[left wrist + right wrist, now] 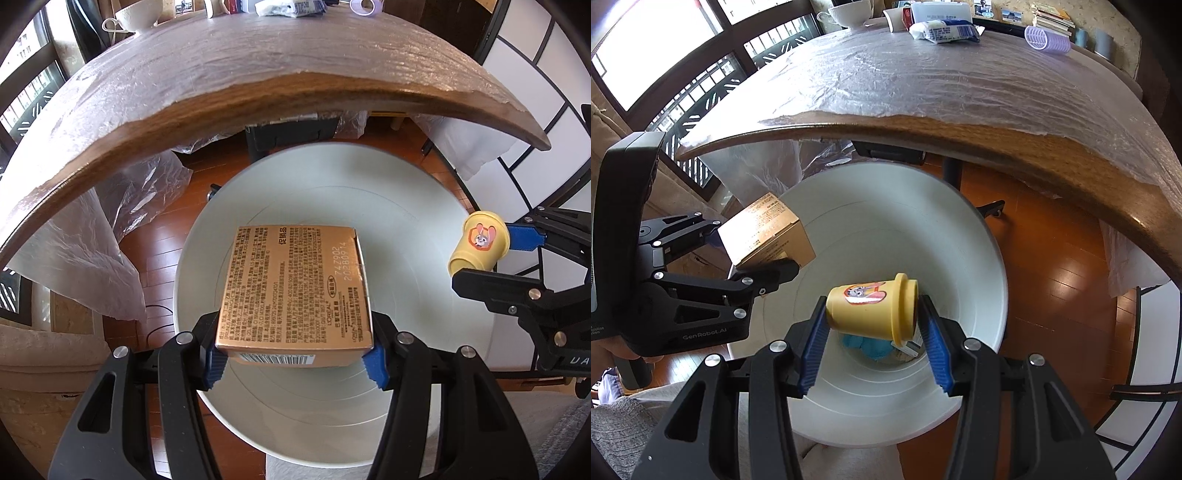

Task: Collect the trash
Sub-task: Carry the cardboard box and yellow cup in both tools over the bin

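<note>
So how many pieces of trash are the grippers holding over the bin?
2. A gold box in the left gripper and a yellow cup in the right gripper, both above the white bin. More trash lies at its bottom.

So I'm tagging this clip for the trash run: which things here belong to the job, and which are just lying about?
In the job:
- gold box, held in the left tool
- yellow cup, held in the right tool
- white bin beneath both

Lying about on the table:
- white teacup
- blue-and-white packet
- purple hair roller
</note>
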Available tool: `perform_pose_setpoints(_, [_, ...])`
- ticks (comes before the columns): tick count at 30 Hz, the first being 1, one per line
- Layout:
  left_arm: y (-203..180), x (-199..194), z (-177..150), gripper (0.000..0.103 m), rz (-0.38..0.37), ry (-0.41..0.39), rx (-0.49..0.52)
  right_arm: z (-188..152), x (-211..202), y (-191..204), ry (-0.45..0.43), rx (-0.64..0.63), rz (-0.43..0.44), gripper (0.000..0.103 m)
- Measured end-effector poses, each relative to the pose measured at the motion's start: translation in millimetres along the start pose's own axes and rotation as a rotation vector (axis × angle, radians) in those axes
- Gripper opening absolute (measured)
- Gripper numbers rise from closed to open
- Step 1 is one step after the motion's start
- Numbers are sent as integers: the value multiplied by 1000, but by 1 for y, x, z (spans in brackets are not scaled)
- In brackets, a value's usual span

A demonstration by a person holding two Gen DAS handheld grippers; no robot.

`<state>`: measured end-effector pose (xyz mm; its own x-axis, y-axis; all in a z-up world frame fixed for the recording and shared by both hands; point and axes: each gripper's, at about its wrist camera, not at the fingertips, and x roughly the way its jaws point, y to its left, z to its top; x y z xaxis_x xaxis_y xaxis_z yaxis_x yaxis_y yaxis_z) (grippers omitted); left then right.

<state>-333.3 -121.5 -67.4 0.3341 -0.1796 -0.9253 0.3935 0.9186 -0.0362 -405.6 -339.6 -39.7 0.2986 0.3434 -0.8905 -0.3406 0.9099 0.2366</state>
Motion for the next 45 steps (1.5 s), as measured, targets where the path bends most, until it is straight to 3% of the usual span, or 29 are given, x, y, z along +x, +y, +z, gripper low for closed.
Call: perform_pose_setpoints(45, [-1,41,0,59,10,125,30,3,50,1,146,-43,-12,48])
